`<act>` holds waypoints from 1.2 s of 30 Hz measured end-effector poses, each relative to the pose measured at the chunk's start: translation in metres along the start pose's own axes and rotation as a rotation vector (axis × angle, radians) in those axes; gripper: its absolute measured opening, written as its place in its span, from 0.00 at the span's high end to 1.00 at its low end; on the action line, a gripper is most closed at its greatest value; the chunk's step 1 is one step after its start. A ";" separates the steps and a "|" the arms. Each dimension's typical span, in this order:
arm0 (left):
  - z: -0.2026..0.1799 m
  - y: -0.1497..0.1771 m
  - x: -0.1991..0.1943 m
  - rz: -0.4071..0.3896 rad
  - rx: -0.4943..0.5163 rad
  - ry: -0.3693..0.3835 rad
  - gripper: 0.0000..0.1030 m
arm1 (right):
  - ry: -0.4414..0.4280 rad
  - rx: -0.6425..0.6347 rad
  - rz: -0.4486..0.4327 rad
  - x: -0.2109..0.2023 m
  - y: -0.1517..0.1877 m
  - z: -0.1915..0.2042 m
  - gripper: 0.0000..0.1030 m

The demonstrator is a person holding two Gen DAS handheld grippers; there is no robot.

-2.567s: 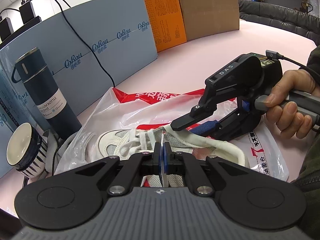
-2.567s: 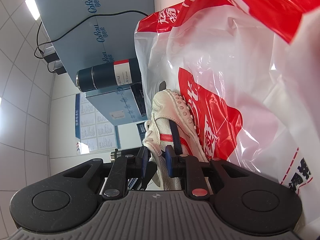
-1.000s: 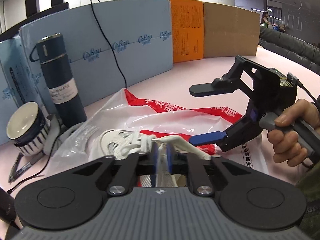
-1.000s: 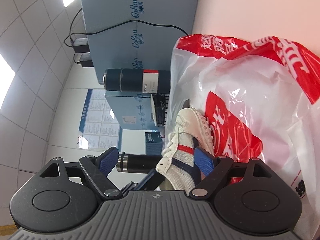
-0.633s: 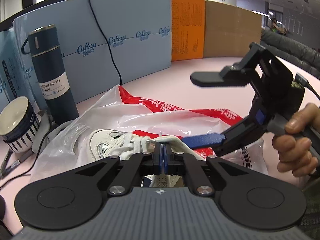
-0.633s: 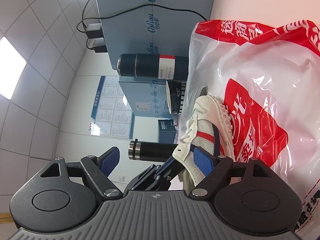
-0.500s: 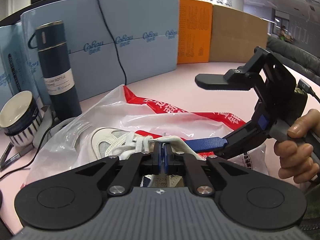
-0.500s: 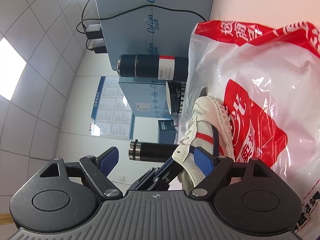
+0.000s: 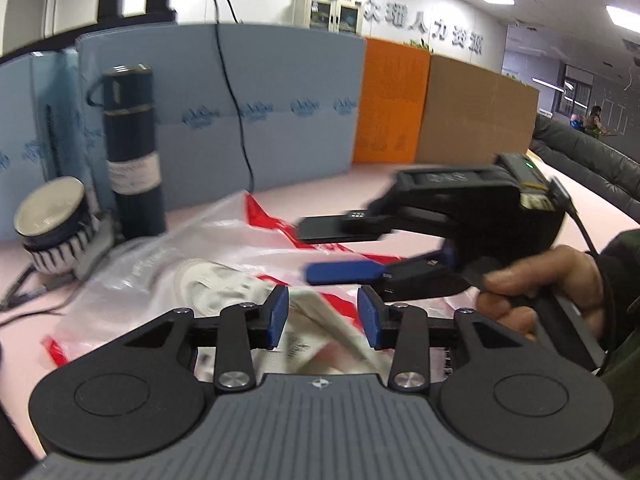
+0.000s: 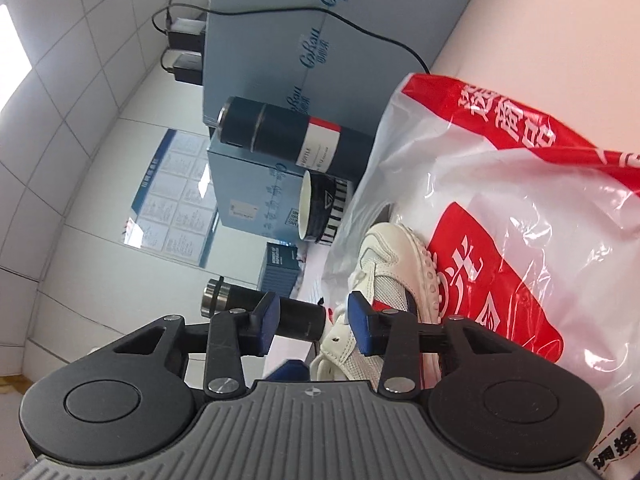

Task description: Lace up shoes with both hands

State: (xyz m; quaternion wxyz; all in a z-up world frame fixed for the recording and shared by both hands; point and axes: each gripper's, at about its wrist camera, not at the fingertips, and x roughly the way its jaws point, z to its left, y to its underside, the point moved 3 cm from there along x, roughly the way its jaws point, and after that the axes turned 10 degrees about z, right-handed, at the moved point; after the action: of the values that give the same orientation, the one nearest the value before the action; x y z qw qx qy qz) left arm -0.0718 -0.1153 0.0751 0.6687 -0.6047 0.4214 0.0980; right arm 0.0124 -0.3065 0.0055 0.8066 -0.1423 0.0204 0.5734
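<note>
Desk (image 9: pixel 400 184): pink surface carrying everything; blue, orange and brown panels stand along its far edge.

Bag (image 10: pixel 520 200): red-and-white plastic sheet spread on the desk; the shoe lies on it.

Flask (image 9: pixel 132 152): dark, upright, left of the bag; no part in the task.

Cup (image 9: pixel 52 220): striped, just beside the flask.

Shoe (image 10: pixel 392 264): white trainer with a red and navy side stripe, lying on the bag, toe toward the cup. The left view is blurred, so the number of threaded eyelets cannot be counted.

Lace (image 9: pixel 344 332): white band running from the shoe's upper toward the left camera, passing between the left pads; whether it touches them is not clear. No bow or knot is visible.

Left hand-held gripper (image 9: pixel 322 322): jaws opening, pads apart, the lace in the gap but not pinched.

Right hand-held gripper (image 10: pixel 309 324): jaws closing, pads apart; in its own view the shoe's collar sits beside the right-hand pad, with nothing pressed between the pads. In the left view it hovers above the shoe, held by a hand (image 9: pixel 540 288).

Progress: judged mid-task. The lace appears seated in the upper, yet neither end is gripped now; tensioning and tying seem left to do.

Next need: probably a fresh pinch on the loose lace before any pull.
</note>
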 end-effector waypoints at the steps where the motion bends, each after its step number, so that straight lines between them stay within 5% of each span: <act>1: -0.004 0.000 0.005 0.019 0.002 0.007 0.66 | 0.008 0.000 0.005 0.002 0.000 -0.001 0.65; 6: -0.023 0.011 0.022 0.094 0.017 -0.025 0.65 | 0.036 0.006 0.012 0.007 0.000 -0.004 0.65; 8: -0.025 0.014 0.023 0.099 0.015 -0.037 0.56 | 0.041 0.000 0.015 0.008 0.000 -0.005 0.67; 11: -0.023 0.015 0.019 0.073 -0.003 -0.077 0.34 | 0.065 -0.011 0.028 0.012 -0.001 -0.006 0.81; 14: -0.019 0.016 0.018 0.057 -0.024 -0.083 0.34 | 0.073 0.010 0.024 0.012 -0.002 -0.012 0.94; 20: -0.022 0.019 0.024 0.084 0.003 -0.094 0.32 | -0.086 0.170 -0.005 0.006 0.001 -0.023 0.96; 23: -0.023 0.020 0.025 0.088 0.013 -0.091 0.30 | -0.249 0.314 -0.043 0.002 0.006 -0.033 0.99; 26: -0.023 0.019 0.028 0.100 0.019 -0.088 0.28 | -0.327 0.324 -0.042 0.000 0.005 -0.025 0.99; 29: -0.026 0.020 0.029 0.108 0.030 -0.096 0.26 | -0.165 0.168 -0.030 -0.003 0.000 -0.006 0.94; 32: -0.028 0.020 0.030 0.113 0.039 -0.102 0.26 | 0.005 0.002 -0.021 -0.005 0.000 0.011 0.70; 36: -0.030 0.020 0.030 0.121 0.053 -0.107 0.24 | 0.080 -0.044 -0.036 -0.004 0.003 0.016 0.70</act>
State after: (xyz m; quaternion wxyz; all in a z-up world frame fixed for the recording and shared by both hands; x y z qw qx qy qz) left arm -0.0794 -0.1486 0.0423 0.6988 -0.5542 0.4232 0.1595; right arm 0.0063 -0.3052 0.0214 0.8120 -0.1833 0.0376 0.5529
